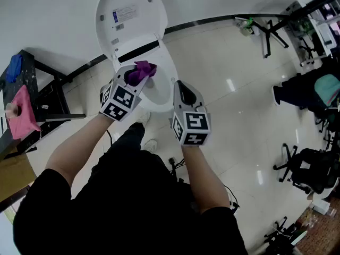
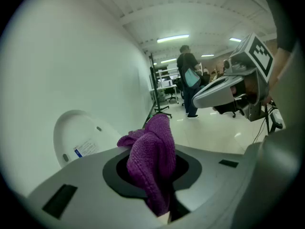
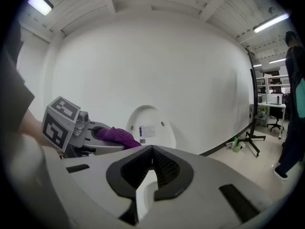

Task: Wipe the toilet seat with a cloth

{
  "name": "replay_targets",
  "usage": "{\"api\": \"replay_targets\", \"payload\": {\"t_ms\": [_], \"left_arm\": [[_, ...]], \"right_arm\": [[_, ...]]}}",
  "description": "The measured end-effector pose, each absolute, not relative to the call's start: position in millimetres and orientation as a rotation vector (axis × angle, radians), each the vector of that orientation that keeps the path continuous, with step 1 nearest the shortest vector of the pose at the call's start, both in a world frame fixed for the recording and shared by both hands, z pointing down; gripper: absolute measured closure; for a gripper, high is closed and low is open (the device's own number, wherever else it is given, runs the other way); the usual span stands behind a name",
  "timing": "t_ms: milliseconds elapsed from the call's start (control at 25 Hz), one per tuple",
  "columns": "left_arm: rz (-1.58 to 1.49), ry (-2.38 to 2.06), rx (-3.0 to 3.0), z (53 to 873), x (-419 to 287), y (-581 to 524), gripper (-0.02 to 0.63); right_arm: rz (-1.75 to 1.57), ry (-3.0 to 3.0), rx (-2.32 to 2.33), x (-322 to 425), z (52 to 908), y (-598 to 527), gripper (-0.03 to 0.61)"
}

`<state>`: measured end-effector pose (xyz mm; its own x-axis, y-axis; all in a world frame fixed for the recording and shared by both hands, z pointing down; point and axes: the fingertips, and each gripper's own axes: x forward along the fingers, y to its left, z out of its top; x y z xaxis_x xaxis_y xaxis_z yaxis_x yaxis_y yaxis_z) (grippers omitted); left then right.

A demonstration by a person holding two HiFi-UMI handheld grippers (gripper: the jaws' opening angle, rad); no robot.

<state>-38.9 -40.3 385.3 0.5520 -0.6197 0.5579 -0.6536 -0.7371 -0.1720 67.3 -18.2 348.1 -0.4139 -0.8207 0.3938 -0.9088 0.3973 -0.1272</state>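
Observation:
A white toilet (image 1: 162, 62) stands by the wall with its lid (image 1: 129, 16) raised. My left gripper (image 1: 139, 72) is shut on a purple cloth (image 1: 141, 71) and hovers over the left rear of the seat. In the left gripper view the cloth (image 2: 155, 161) bunches up between the jaws, with the lid (image 2: 76, 140) behind. My right gripper (image 1: 179, 87) is shut and holds nothing, above the seat's right side. In the right gripper view, the lid (image 3: 148, 128), the cloth (image 3: 116, 136) and the left gripper (image 3: 90, 140) show beyond the closed jaws.
A dark rack (image 1: 32, 97) with a pink cloth (image 1: 22, 113) and a blue item (image 1: 14, 68) stands at the left. Office chairs (image 1: 305, 169) and stands (image 1: 268, 33) sit on the tiled floor at the right. A person (image 2: 188, 80) stands far back in the room.

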Motion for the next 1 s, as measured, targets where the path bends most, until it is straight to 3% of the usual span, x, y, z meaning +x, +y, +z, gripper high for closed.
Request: {"api": "replay_targets", "payload": {"t_ms": [560, 1000], "left_arm": [[1.128, -0.882, 2.522, 597.7, -18.4, -224.5, 0.529], [1.249, -0.787, 2.381, 791.6, 6.5, -285.5, 0.529]], "right_arm": [[0.633, -2.222, 1.539, 78.0, 490.8, -174.1, 0.561], [0.741, -2.141, 1.567, 96.2, 607.2, -217.5, 0.561]]}}
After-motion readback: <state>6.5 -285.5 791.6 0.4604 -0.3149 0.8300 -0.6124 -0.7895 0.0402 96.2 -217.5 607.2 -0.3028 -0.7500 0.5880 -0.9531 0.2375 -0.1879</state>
